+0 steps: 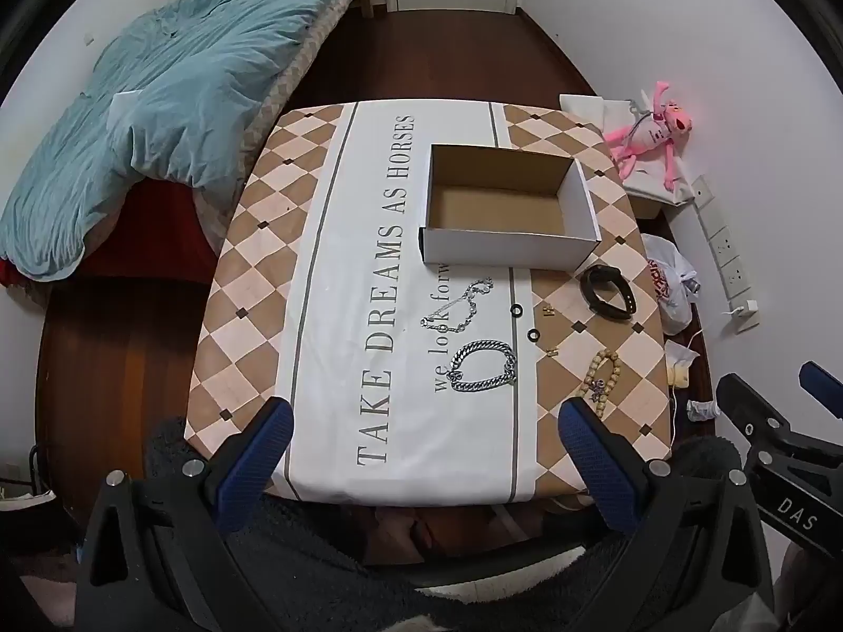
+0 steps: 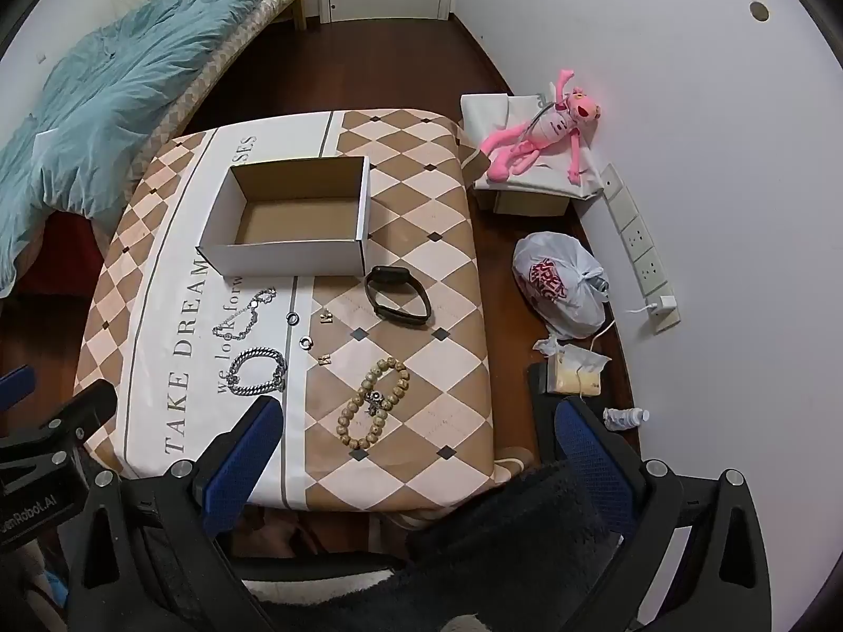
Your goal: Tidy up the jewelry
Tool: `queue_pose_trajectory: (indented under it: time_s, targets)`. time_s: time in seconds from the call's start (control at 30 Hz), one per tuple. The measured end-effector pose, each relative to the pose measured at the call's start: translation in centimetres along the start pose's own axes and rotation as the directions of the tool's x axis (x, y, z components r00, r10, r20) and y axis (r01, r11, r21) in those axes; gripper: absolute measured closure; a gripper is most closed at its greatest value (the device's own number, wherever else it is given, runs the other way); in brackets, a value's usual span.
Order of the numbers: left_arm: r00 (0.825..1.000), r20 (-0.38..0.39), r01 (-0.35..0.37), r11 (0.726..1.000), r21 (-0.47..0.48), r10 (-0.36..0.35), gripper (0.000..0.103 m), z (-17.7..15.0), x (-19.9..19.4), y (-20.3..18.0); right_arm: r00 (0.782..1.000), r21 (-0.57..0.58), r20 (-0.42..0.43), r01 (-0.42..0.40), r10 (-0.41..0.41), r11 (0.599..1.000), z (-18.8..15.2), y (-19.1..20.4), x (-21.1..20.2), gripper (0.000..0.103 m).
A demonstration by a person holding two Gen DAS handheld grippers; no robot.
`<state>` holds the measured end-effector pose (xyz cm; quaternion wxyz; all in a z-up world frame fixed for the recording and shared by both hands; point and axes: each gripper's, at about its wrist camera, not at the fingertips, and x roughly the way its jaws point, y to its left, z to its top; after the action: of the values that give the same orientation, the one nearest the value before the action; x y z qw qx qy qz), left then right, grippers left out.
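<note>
A small table (image 1: 316,274) with a checked cloth is standing in a bedroom, and I am holding both grippers above its near edge. The left gripper (image 1: 427,434) and the right gripper (image 2: 416,432) are spread wide, gripping nothing. The chains (image 1: 482,363), rings (image 1: 533,335), beads (image 2: 375,403) and watch (image 2: 398,295) are lying before the empty box (image 1: 508,250).

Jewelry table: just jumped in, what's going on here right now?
Nothing is picked up yet. The left gripper and right gripper both hover open over the table's near edge. The cardboard box sits empty. In front of it lie two silver chains, a bead bracelet, a black watch, two rings and small earrings.
</note>
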<state>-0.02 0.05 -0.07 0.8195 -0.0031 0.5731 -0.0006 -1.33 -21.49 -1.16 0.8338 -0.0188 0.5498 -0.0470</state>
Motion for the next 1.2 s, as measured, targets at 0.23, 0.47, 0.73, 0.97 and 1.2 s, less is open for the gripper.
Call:
queue_pose_trajectory:
  time_s: [0.23,0.47,0.73,0.97,1.2]
  targets:
    - [1.000,0.003,-0.015,1.000,0.007,0.015,0.000,0.0,0.0,-0.1,1.000,-0.002,-0.001,-0.002,0.002,1.000,0.0,0.0,0.0,0.000]
    - [1.000,0.008,-0.009,1.000,0.009,0.009,0.000,0.6,-0.7,-0.6,1.000,-0.001,0.004,-0.001,0.001,1.000,-0.1,0.2,-0.5,0.000]
    - [1.000,0.013,-0.009,1.000,0.010,0.009,0.000,0.6,-1.2,-0.8,1.000,-0.002,0.005,0.000,0.000,1.000,0.0,0.1,-0.4,0.000]
    - [1.000,0.017,-0.008,1.000,0.010,0.007,0.000,0.4,-1.2,-0.6,1.000,-0.004,0.009,-0.003,0.003,1.000,0.1,0.1,-0.5,0.000]
    - [1.000,0.021,-0.006,1.000,0.011,0.006,0.000,0.9,-1.7,-1.0,1.000,-0.004,0.011,-0.002,0.002,1.000,0.2,0.2,-0.8,0.000]
